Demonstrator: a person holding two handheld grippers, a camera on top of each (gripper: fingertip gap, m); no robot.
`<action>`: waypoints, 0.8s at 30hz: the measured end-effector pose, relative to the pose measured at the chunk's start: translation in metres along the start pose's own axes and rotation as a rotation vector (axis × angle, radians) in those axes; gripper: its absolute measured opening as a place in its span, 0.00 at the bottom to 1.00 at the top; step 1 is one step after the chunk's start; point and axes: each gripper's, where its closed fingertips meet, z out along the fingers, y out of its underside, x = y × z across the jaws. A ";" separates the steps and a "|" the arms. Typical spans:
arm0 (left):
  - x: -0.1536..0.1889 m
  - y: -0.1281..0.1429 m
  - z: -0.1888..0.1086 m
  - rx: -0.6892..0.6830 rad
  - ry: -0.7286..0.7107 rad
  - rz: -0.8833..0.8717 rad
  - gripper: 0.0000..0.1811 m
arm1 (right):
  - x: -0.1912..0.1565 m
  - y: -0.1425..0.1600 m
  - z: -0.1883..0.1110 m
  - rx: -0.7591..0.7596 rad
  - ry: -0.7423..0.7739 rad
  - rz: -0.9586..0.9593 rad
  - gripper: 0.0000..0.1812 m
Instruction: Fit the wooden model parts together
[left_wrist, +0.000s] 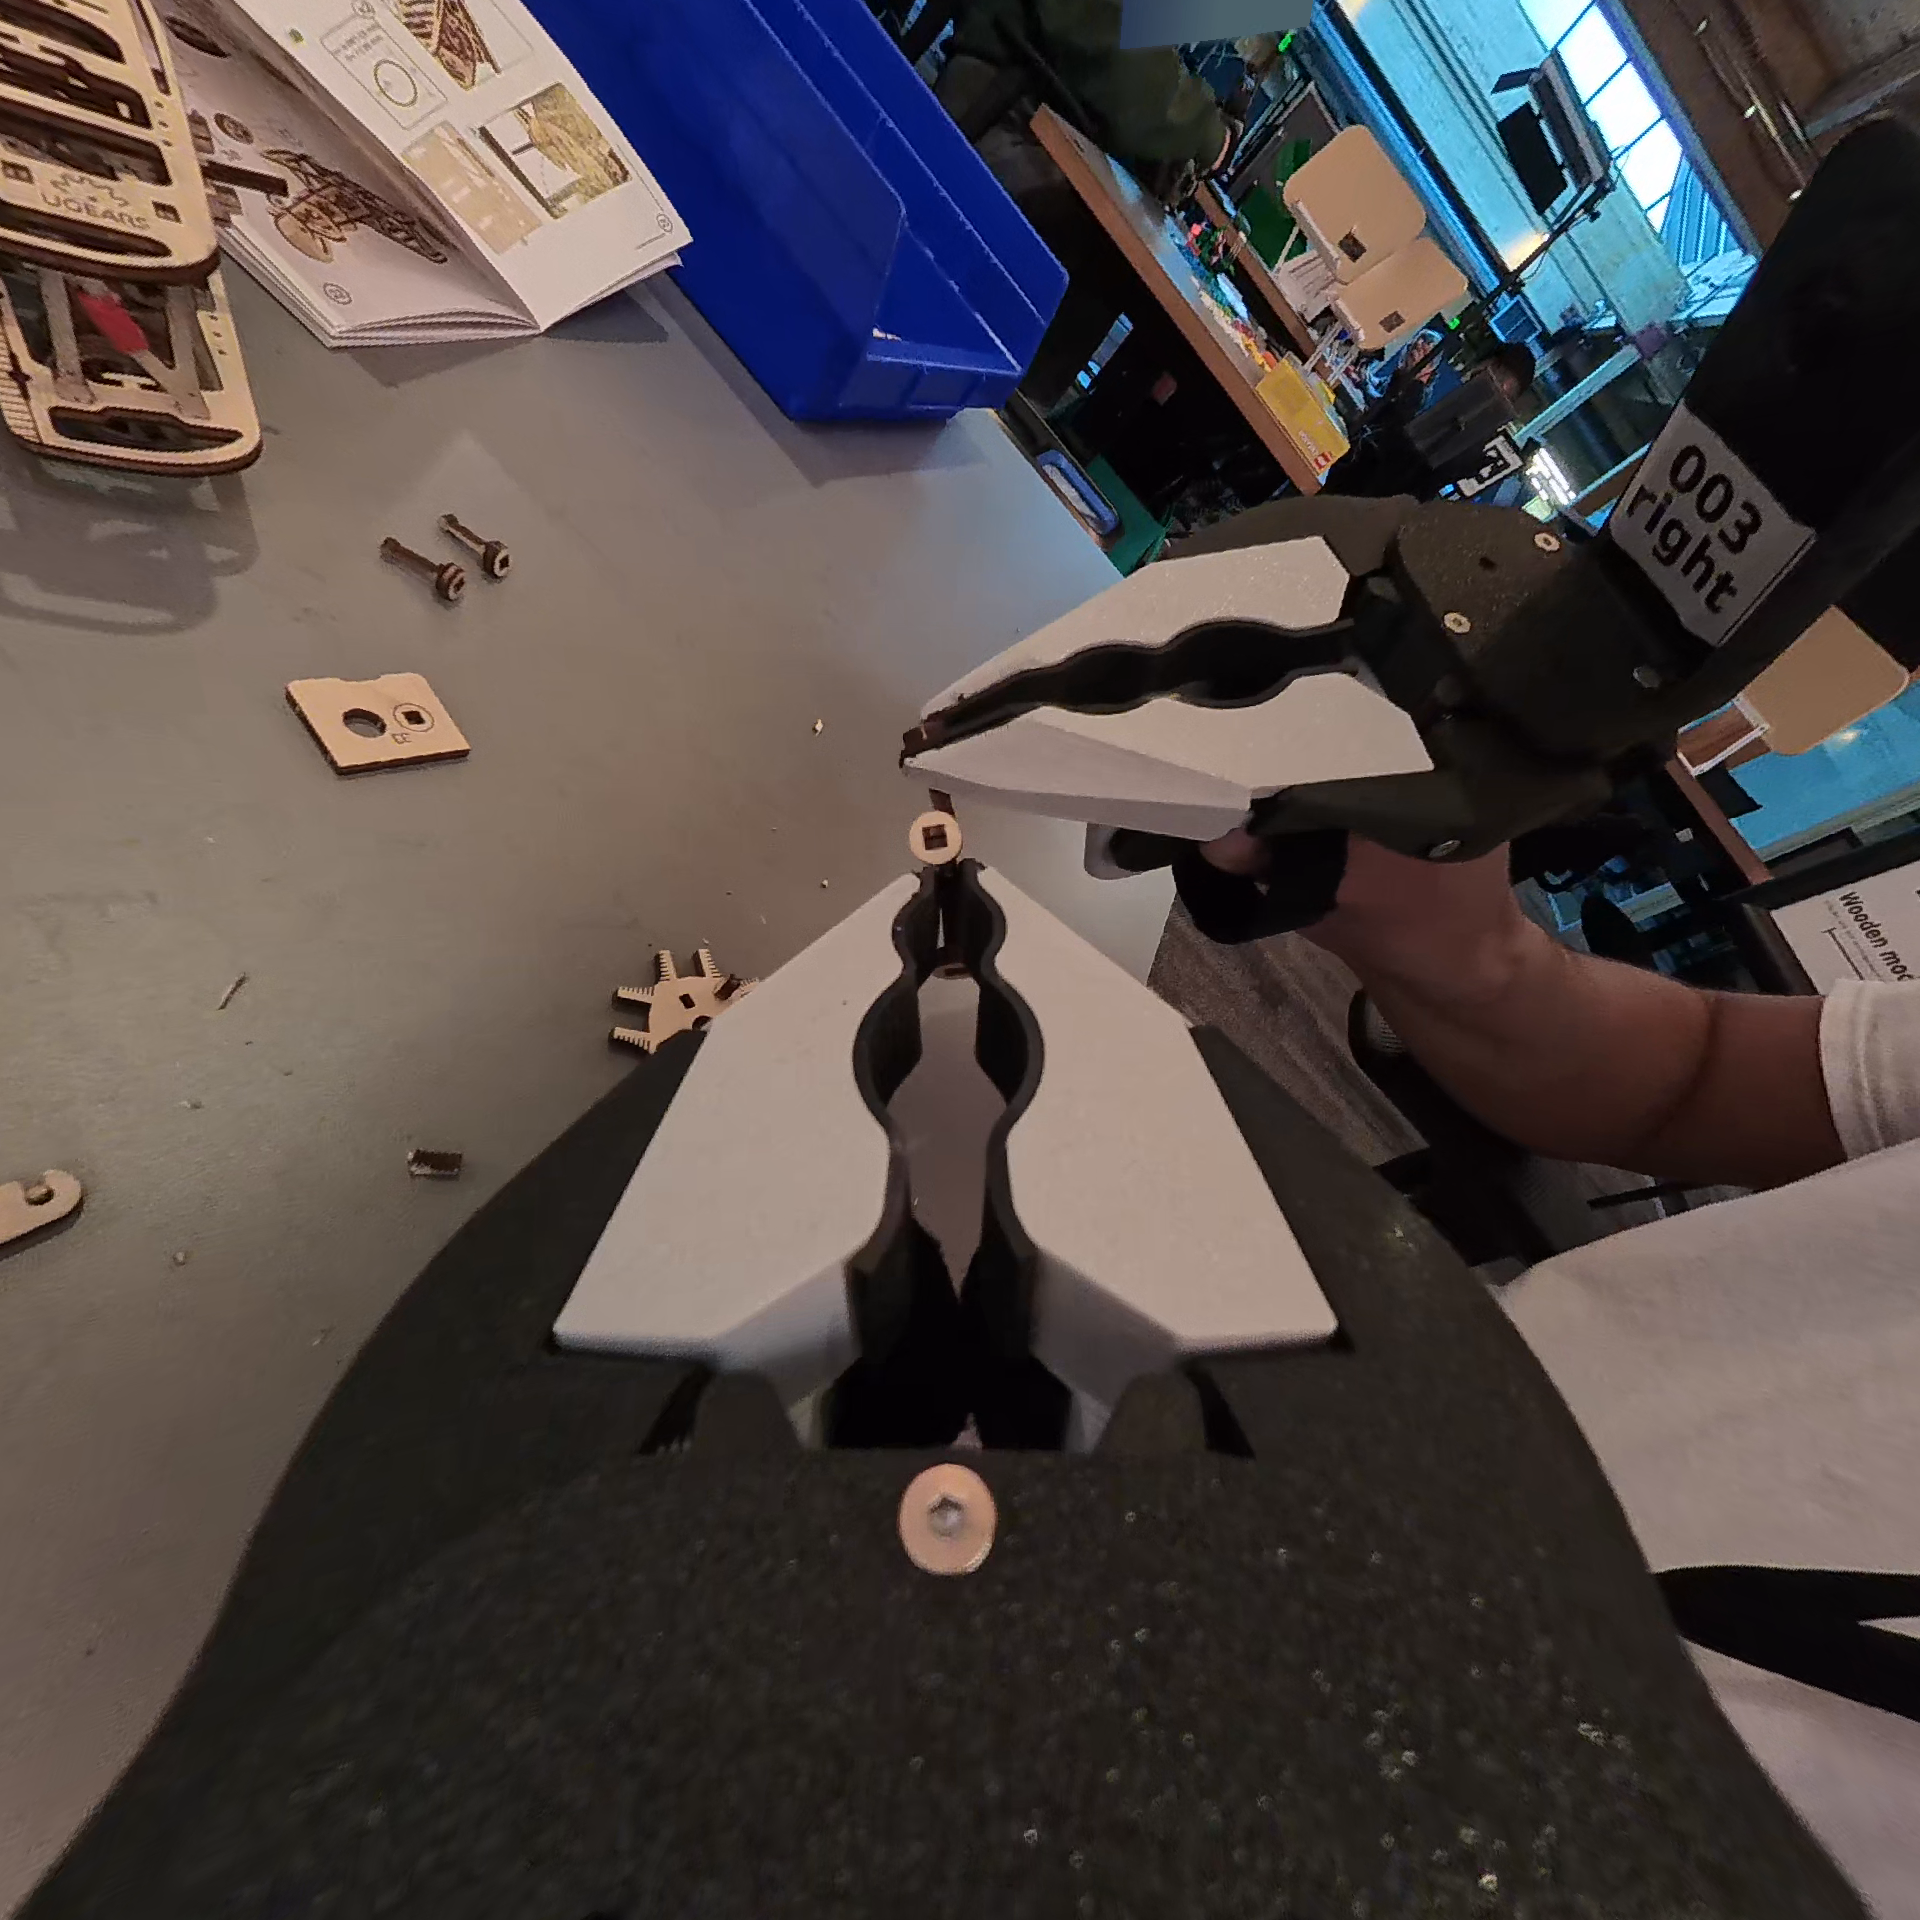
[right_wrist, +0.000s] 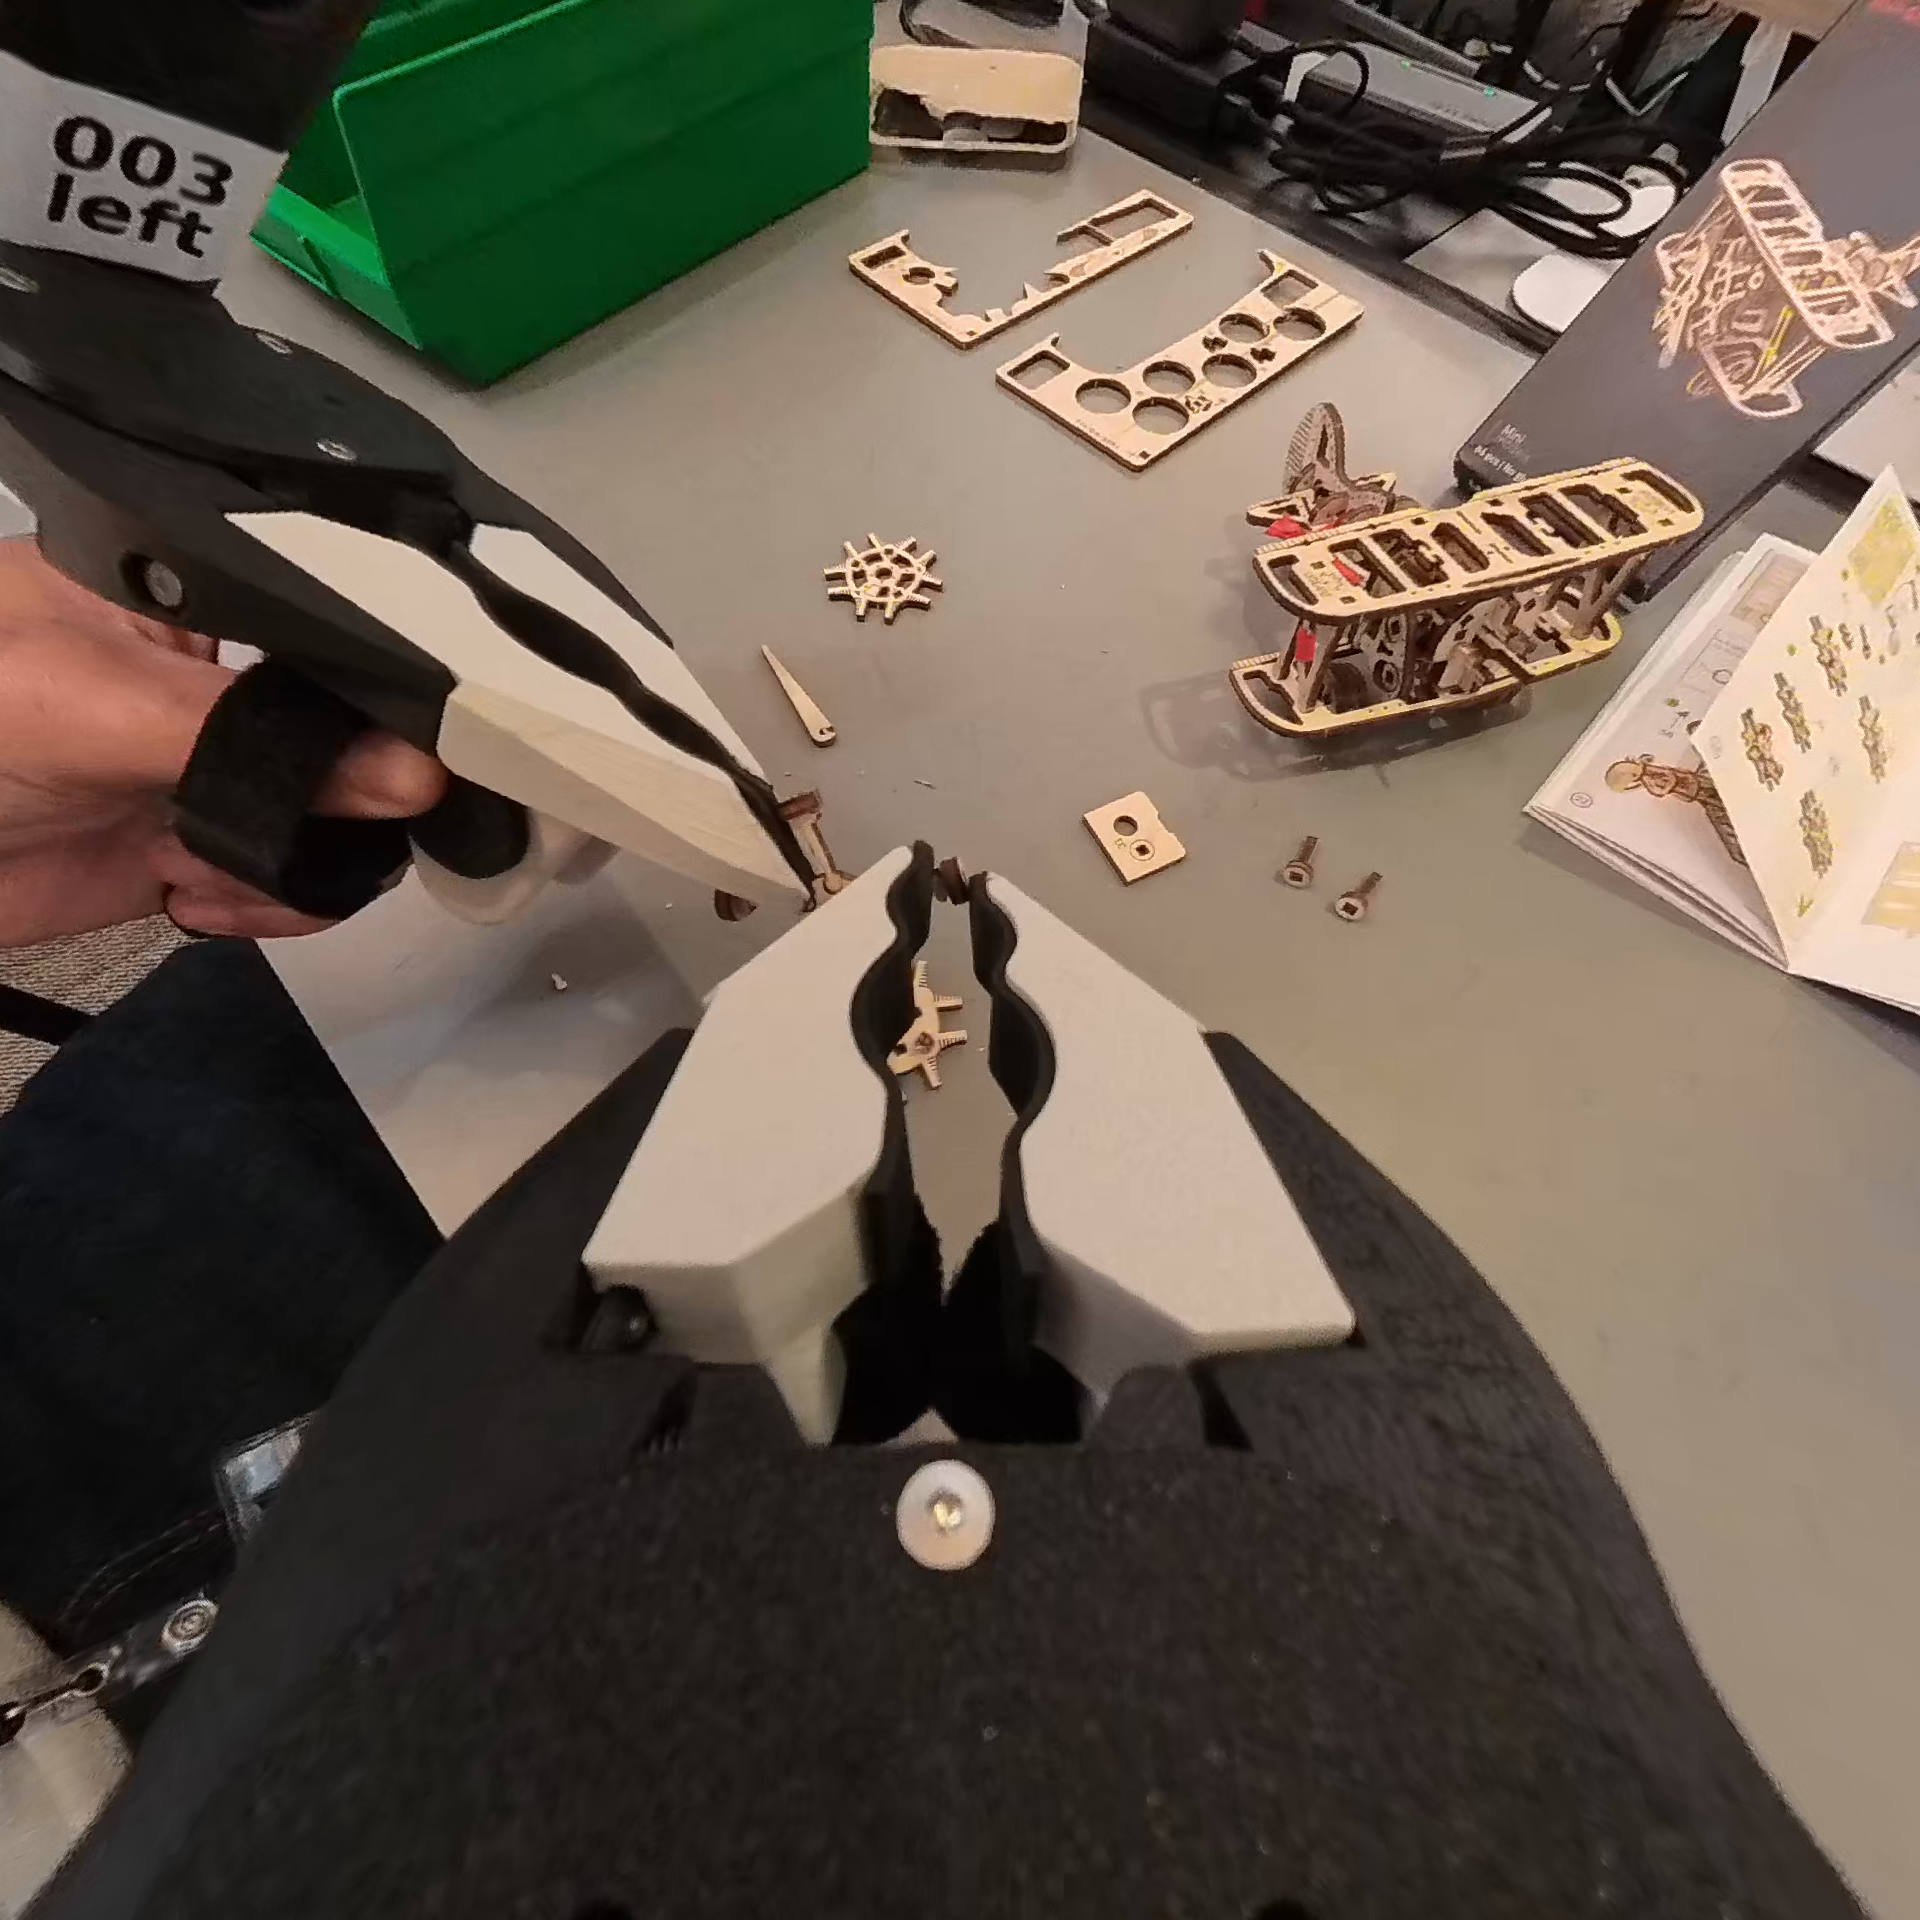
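Note:
My left gripper (left_wrist: 940, 883) is shut on a small wooden pin (left_wrist: 933, 837) whose round head, with a square hole, sticks out past the tips. My right gripper (right_wrist: 948, 864) is shut on a tiny dark wooden piece (right_wrist: 948, 871) at its very tips. The two grippers meet tip to tip above the grey table's near edge. The right gripper (left_wrist: 920, 743) comes in from the right, just above the pin head. In the right wrist view the left gripper (right_wrist: 800, 852) comes in from the left with the pin (right_wrist: 816, 826). I cannot tell whether the two parts touch.
A wooden biplane model (right_wrist: 1444, 613), an open booklet (right_wrist: 1766, 748), emptied part sheets (right_wrist: 1143, 312), a spoked wheel (right_wrist: 883, 577), a small holed plate (right_wrist: 1132, 836), two loose pins (right_wrist: 1330, 878) and a gear (right_wrist: 925, 1029) lie on the table. A green bin (right_wrist: 582, 156) and a blue bin (left_wrist: 831, 208) stand at the back. The tips of both grippers are at nearly the same place. The spoked wheel (right_wrist: 883, 577) is about equally far from each gripper, around 20 cm.

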 end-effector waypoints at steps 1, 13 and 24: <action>0.000 0.000 0.000 0.001 0.000 -0.003 0.00 | 0.000 0.001 0.000 -0.006 -0.003 0.002 0.03; -0.001 -0.001 0.000 0.001 -0.019 0.010 0.00 | 0.000 0.002 -0.002 -0.015 -0.022 0.046 0.03; -0.001 -0.001 0.000 0.000 -0.020 0.013 0.00 | -0.002 0.000 0.000 -0.007 -0.013 0.034 0.03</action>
